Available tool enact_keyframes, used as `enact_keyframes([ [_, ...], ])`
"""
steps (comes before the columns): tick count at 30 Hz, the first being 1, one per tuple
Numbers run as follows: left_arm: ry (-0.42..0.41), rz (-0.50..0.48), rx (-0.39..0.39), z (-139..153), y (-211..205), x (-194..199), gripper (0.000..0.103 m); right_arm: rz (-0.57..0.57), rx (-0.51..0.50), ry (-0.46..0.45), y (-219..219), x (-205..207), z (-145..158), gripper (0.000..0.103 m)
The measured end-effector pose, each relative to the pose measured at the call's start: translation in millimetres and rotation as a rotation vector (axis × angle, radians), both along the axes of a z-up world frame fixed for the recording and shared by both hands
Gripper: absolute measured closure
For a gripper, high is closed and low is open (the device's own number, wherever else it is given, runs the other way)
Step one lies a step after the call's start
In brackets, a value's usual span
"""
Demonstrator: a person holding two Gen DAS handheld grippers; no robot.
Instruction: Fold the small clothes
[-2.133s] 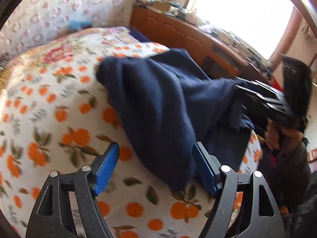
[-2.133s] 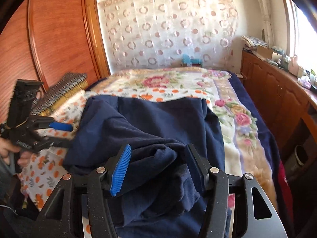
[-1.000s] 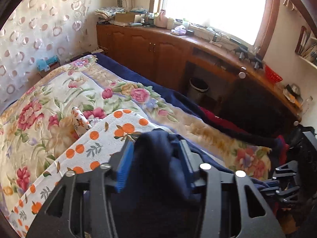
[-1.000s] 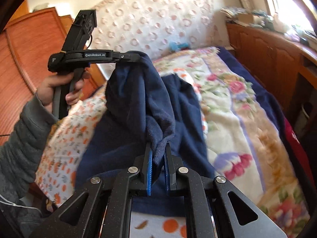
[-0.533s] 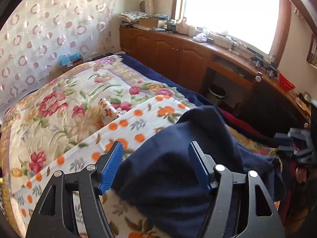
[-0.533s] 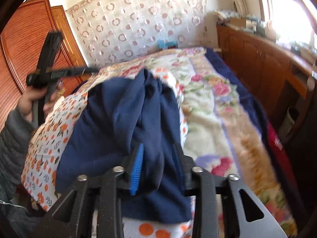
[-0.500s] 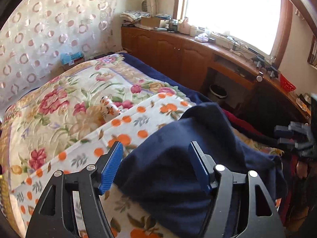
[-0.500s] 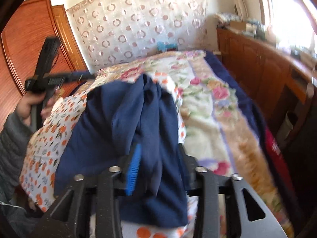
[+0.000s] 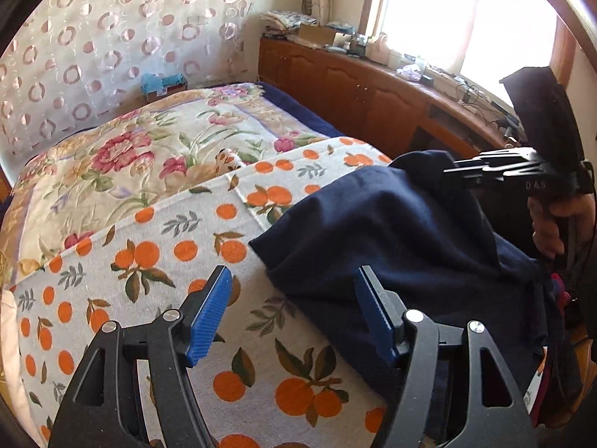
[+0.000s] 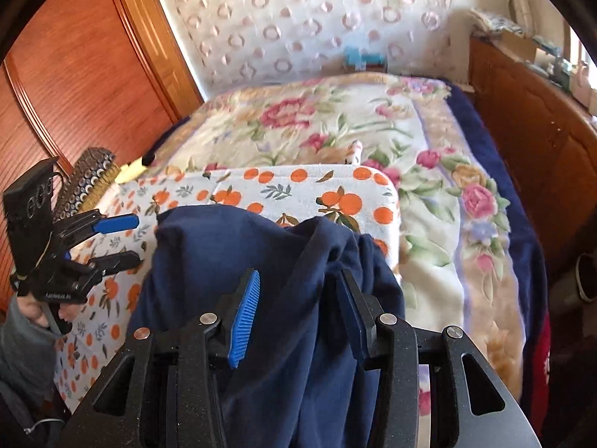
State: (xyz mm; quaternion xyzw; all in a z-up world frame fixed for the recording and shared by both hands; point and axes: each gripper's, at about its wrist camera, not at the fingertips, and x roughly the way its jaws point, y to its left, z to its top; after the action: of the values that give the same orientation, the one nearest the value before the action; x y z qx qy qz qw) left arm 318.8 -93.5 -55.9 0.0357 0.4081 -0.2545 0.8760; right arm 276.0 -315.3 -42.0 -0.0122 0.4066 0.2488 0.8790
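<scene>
Since a second ago your navy garment (image 9: 391,246) dropped from mid-air onto the orange-print cloth (image 9: 156,261) on the bed (image 10: 429,194), your left gripper (image 9: 294,310) let go and sits wide open, empty, your right gripper (image 10: 298,313) closing loosely around a navy fold, pads not pinching it.

Bright daylight is pouring through a wide window (image 9: 466,18) above a long brown wooden cabinet (image 9: 354,89) whose top is carrying scattered clutter. A pale curtain with pink ring patterns (image 10: 298,18) is hanging behind the bed. A reddish wooden wardrobe (image 10: 74,74) is standing along the opposite side.
</scene>
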Motion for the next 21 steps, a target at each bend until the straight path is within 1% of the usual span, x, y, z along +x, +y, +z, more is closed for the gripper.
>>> enact_keyframes([
  [1,0.009,0.003,-0.002,-2,1,1,0.034,0.010,-0.019,-0.002,0,4,2,0.100],
  [3,0.009,0.003,-0.002,-3,1,1,0.034,0.013,-0.049,-0.025,-3,9,9,0.101],
  [5,-0.008,0.005,0.008,-3,1,0,0.034,-0.023,-0.047,-0.062,-14,12,20,0.101],
  [8,-0.087,0.049,0.031,-2,2,-4,0.034,-0.151,-0.037,-0.127,-38,18,31,0.101],
  [9,-0.104,0.053,0.036,-1,2,-5,0.034,-0.190,-0.024,-0.125,-46,23,29,0.101],
  [11,-0.132,0.061,0.054,0,1,-6,0.034,-0.229,-0.048,-0.131,-49,28,22,0.101],
  [14,-0.105,0.053,0.049,-1,1,-3,0.034,-0.215,-0.090,-0.152,-37,27,16,0.101],
  [15,-0.082,0.046,0.037,-1,0,-2,0.034,-0.215,-0.111,-0.146,-32,27,15,0.093],
  [16,-0.068,0.041,0.029,-1,-1,0,0.034,-0.235,-0.149,-0.152,-29,26,15,0.083],
  [17,-0.059,0.039,0.027,-1,-2,1,0.034,-0.250,-0.173,-0.171,-28,22,17,0.079],
  [19,-0.055,0.041,0.029,1,-4,-1,0.034,-0.243,-0.168,-0.188,-27,10,20,0.067],
  [21,-0.054,0.036,0.029,3,-6,-6,0.034,-0.227,-0.162,-0.194,-20,-7,21,0.061],
])
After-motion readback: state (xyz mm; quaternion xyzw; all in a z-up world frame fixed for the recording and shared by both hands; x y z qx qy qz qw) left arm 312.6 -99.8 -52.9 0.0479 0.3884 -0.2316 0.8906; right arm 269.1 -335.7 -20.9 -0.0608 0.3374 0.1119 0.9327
